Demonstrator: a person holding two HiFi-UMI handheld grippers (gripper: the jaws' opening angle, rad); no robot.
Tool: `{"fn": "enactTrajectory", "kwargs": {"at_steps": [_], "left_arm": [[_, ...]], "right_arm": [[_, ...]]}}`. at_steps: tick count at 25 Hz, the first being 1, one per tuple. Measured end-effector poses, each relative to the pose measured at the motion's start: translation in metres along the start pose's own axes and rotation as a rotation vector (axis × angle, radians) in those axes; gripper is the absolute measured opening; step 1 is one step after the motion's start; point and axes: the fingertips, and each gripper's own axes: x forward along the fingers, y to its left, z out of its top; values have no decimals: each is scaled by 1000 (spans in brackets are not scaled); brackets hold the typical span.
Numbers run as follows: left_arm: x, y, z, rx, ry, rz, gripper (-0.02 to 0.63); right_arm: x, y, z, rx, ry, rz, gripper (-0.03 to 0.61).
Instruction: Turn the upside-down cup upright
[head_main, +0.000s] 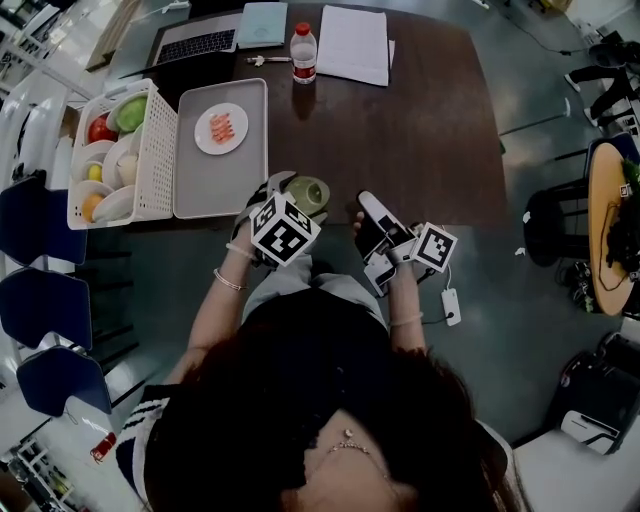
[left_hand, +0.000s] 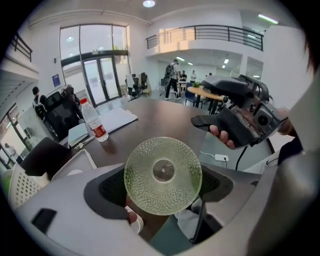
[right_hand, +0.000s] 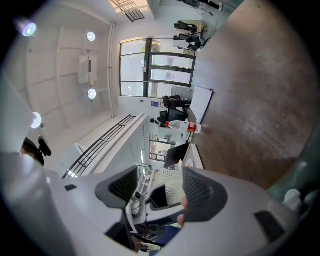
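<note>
1. Left gripper (left_hand: 163, 186): pale grey shell, dark textured pads (left_hand: 112, 187), white cube with black square markers (head_main: 284, 230)
2. Right gripper (right_hand: 159, 192): black-and-white body, matching marker cube (head_main: 434, 247), thin cable ending in a small white box (head_main: 452, 306)
3. Person: dark top, white-striped sleeve (head_main: 140, 432), thin bracelet (head_main: 228, 282)

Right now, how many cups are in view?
1. A green glass cup is clamped between the jaws of the left gripper, near the front edge of the table. The stacked dishes in the white basket could hide others.
</note>
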Motion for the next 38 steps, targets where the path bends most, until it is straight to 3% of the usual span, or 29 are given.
{"fn": "enactTrajectory", "kwargs": {"at_steps": [17,38], "left_arm": [[55,-3,-31,154,151,-64,405],[84,-4,-34,131,186,-115,405]], "right_arm": [[-7,-6,-10,17,-4,-16,296],[-13,-7,-9,55,-23,1,296]]}}
